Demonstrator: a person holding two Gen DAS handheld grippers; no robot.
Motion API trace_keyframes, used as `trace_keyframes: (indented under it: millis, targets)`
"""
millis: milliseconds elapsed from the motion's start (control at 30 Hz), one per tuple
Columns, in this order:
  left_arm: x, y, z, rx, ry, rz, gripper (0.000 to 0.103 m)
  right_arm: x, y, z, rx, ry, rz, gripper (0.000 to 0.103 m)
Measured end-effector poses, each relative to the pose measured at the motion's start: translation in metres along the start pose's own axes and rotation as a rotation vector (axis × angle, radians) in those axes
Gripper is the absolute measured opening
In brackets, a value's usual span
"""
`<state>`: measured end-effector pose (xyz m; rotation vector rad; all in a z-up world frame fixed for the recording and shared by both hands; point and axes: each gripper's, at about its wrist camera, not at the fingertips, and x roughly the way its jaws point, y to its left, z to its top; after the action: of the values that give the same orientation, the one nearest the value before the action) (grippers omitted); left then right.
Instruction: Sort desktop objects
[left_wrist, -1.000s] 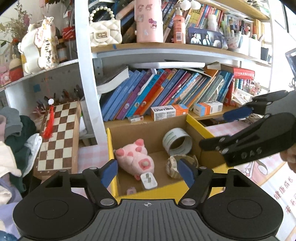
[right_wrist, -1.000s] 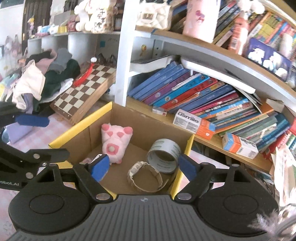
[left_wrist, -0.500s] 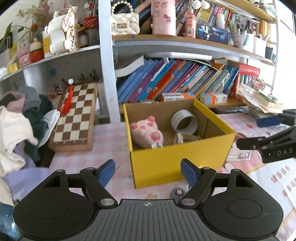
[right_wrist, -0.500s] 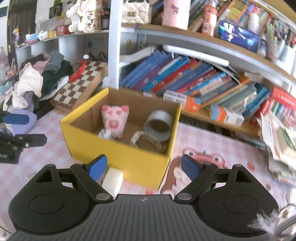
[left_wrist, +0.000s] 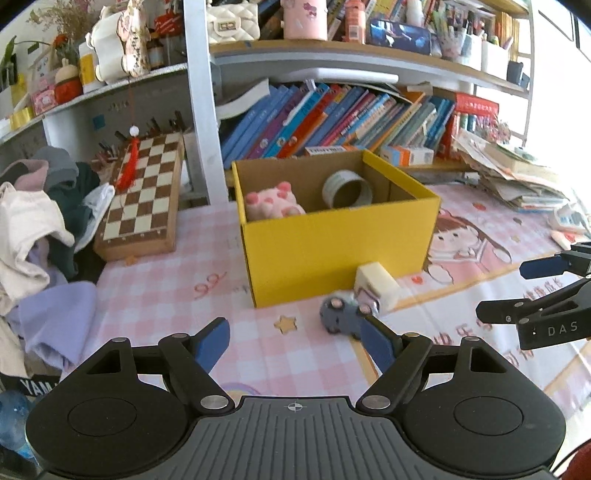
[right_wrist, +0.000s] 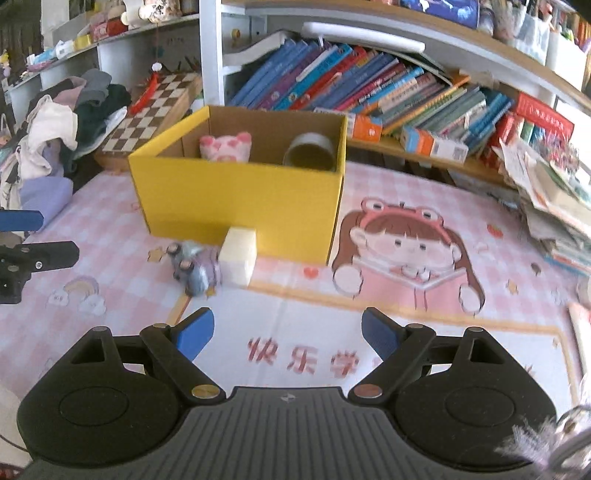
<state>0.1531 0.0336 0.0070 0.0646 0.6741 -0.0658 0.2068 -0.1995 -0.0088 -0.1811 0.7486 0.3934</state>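
Left claw (left_wrist: 293, 341) and right claw (right_wrist: 286, 332) both hung spread and empty over the worktop (right_wrist: 369, 314), poised for picking. The yellow box (right_wrist: 240, 199) held sorted items; a cream block (right_wrist: 238, 256) and grey toy (right_wrist: 192, 267) lay just before it, apparently unsorted.

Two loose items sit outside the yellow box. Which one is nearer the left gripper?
The grey-purple toy, just off the left gripper. The cream block lies behind it, against the yellow box.
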Motion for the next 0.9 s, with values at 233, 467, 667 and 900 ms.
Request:
trace_keyframes:
  millis: [233,467,667,900]
  targets:
    - [-0.007,-0.006,-0.016,0.005,0.028,-0.014,0.08,-0.009,0.014,-0.018,0.009,0.013,-0.005,0.087]
    - [-0.013,-0.013,-0.033,0.012,0.054,-0.032,0.082,-0.015,0.033,-0.031,-0.008,0.019,-0.013,0.089]
    - [-0.015,-0.017,-0.043,0.028,0.073,-0.056,0.082,-0.017,0.046,-0.033,-0.038,0.021,-0.007,0.09]
    - [-0.016,-0.013,-0.05,0.013,0.091,-0.056,0.082,-0.016,0.057,-0.039,-0.061,0.041,0.0,0.09]
